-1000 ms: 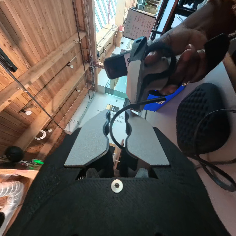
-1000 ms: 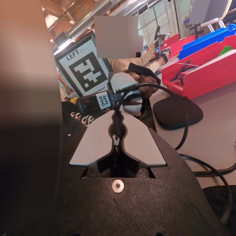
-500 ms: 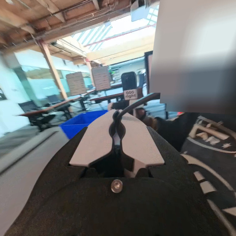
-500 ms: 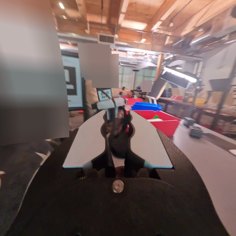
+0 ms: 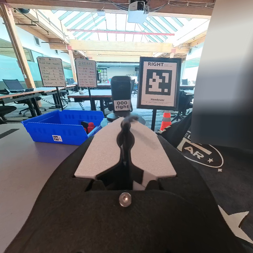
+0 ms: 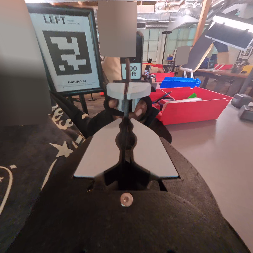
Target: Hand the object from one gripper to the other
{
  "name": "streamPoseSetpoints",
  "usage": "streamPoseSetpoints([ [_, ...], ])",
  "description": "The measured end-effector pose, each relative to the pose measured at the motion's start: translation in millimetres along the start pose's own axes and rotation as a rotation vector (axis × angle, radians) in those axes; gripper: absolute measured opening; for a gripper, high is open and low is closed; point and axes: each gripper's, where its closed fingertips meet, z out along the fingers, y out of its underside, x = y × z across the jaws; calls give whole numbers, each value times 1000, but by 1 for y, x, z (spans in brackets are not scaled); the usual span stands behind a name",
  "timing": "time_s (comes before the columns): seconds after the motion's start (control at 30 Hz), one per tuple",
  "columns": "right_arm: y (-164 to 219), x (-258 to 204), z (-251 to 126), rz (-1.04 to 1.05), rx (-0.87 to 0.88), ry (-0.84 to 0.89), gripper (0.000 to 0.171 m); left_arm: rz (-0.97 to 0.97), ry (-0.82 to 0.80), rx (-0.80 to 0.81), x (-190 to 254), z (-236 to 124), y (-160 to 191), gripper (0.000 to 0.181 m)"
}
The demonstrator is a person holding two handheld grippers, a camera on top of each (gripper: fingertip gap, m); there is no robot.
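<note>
Left wrist view: the left claw [image 5: 126, 120] has its grey fingers drawn together on a thin black cable [image 5: 125, 131], which runs up the narrow gap between them and shows as a blurred dark knot at the tips. Straight beyond stands a black camera housing [image 5: 120, 87] carrying a white printed label. Just beside it on the right is a black-framed sign [image 5: 158, 83] on a stand, with a black-and-white square marker and printed words above and below. Two handwritten whiteboards [image 5: 51, 71] stand farther left. A blue bin [image 5: 41, 128] with a small white coded sticker sits on the grey worktop [image 5: 20, 164], holding a red and a black piece. An orange cone [image 5: 165, 120] stands on the floor behind.

Right wrist view: the right claw [image 6: 126, 120] is likewise pinched onto the same cable, which rises taut to the other claw, seen end-on and gripped by a hand [image 6: 138, 109]. A white label behind it is partly crossed by the cable. A second framed marker sign [image 6: 67, 52] stands to the left, and a red bin [image 6: 191, 113] of loose items rests on the worktop at right.
</note>
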Motion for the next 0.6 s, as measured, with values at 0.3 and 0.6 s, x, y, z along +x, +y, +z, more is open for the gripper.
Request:
streamPoseSetpoints([
  [0.3, -51, 18, -35, 47, 294, 95, 6, -56, -13, -143, -8, 6, 28, 33],
  [0.6, -43, 13, -24, 24, 254, 92, 6, -8, -55, -159, -8, 20, 40, 10],
])
